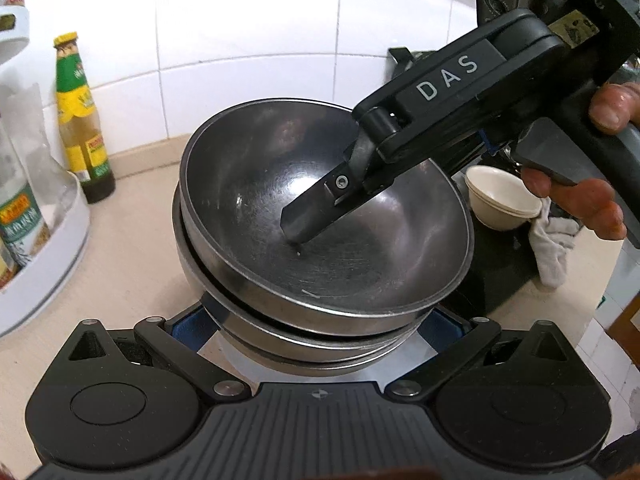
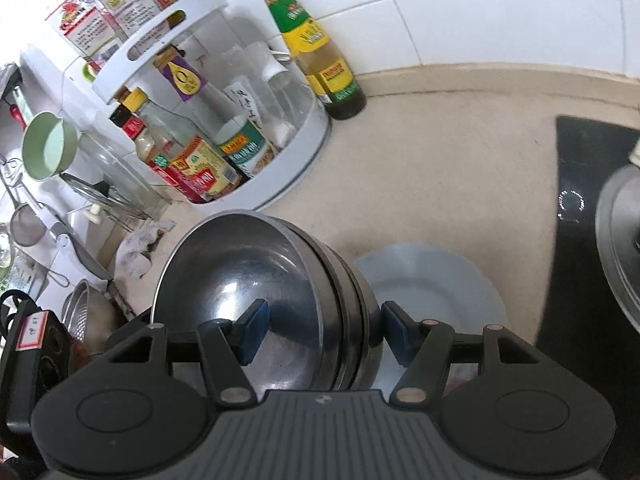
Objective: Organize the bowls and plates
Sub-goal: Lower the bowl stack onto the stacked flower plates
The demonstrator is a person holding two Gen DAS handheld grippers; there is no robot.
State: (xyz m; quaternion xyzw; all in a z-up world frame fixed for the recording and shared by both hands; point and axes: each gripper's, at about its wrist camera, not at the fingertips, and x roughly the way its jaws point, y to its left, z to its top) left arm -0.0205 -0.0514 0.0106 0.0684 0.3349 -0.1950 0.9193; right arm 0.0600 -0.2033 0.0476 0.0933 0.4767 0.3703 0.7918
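A stack of nested steel bowls (image 1: pixel 248 184) hangs tilted over the beige counter (image 2: pixel 420 168). In the left wrist view my left gripper (image 1: pixel 318 322) stands wide, its blue pads (image 1: pixel 190 326) against the sides of the lowest bowl and its tips hidden under the stack. My right gripper (image 2: pixel 324 326) comes in from the upper right and is shut on the stack's wall. One of its fingers (image 1: pixel 304 220) lies inside the top bowl (image 2: pixel 240 280); the other pad (image 2: pixel 394 332) presses on the outside. A white plate (image 2: pixel 436 292) lies on the counter just beyond the stack.
A white condiment rack (image 2: pixel 280 184) full of bottles stands at the left, with a green-and-yellow sauce bottle (image 2: pixel 316 52) beside it by the tiled wall. A black stove (image 2: pixel 576 240) with a pot lid (image 2: pixel 620 248) is at the right. A small cream bowl (image 1: pixel 500 200) and a cloth (image 1: pixel 552 248) are near it.
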